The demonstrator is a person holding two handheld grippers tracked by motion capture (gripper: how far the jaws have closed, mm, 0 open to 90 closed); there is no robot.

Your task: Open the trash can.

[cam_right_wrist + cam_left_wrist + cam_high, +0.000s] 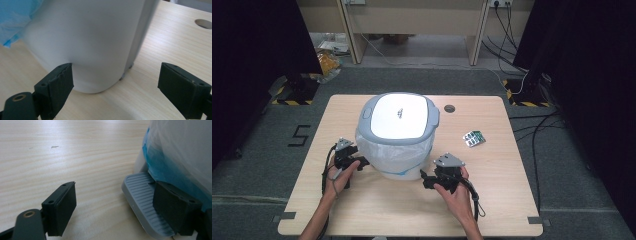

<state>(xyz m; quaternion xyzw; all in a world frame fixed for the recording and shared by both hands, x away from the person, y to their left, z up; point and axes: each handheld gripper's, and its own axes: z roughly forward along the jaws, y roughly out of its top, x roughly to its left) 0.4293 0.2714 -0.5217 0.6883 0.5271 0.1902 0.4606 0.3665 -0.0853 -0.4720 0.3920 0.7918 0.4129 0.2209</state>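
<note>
A white pedal bin (399, 135) with a grey-rimmed shut lid stands in the middle of the table, lined with a clear bag that has a blue edge (162, 167). My left gripper (349, 159) is at the bin's lower left, open, with one jaw resting on the grey ribbed foot pedal (142, 197) and the other over bare wood. My right gripper (437, 177) is open at the bin's lower right corner. In the right gripper view the bin's white body (92, 42) fills the space just beyond the jaws.
The light wooden table (492, 200) has a cable hole (449, 108) behind the bin. A small green and white packet (473, 138) lies to the right of the bin. Black curtains, cables and a pale bench stand beyond the table.
</note>
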